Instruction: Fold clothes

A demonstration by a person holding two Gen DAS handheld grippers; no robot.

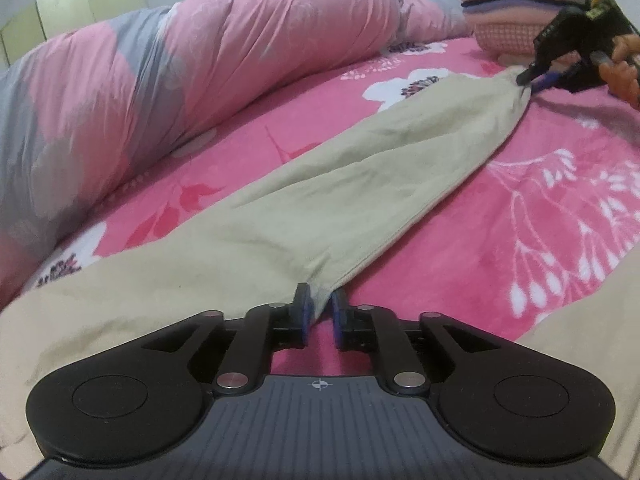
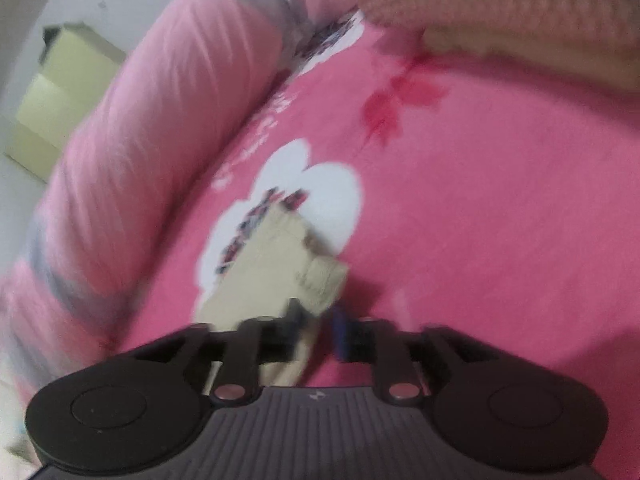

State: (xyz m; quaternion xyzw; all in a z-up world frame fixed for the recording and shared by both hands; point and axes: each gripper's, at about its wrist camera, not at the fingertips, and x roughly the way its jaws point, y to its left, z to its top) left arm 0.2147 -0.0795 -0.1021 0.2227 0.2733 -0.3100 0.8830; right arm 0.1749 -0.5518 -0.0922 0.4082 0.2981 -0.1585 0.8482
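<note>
The beige garment (image 1: 320, 184) is laid lengthwise beside the quilt (image 1: 160, 72), unfolded; left gripper (image 1: 319, 312) and right gripper (image 2: 318, 320) are parted slightly, each with an end between unpressing pads.

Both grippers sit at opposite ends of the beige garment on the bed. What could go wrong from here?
1. The left gripper has its jaws parted around a bunched corner of the garment; the cloth may stay caught on a pad and drag.
2. The right gripper is also parted at the far end, so the stretched cloth could slacken and wrinkle.
3. The folded stack lies close to the right gripper and might get bumped.
</note>
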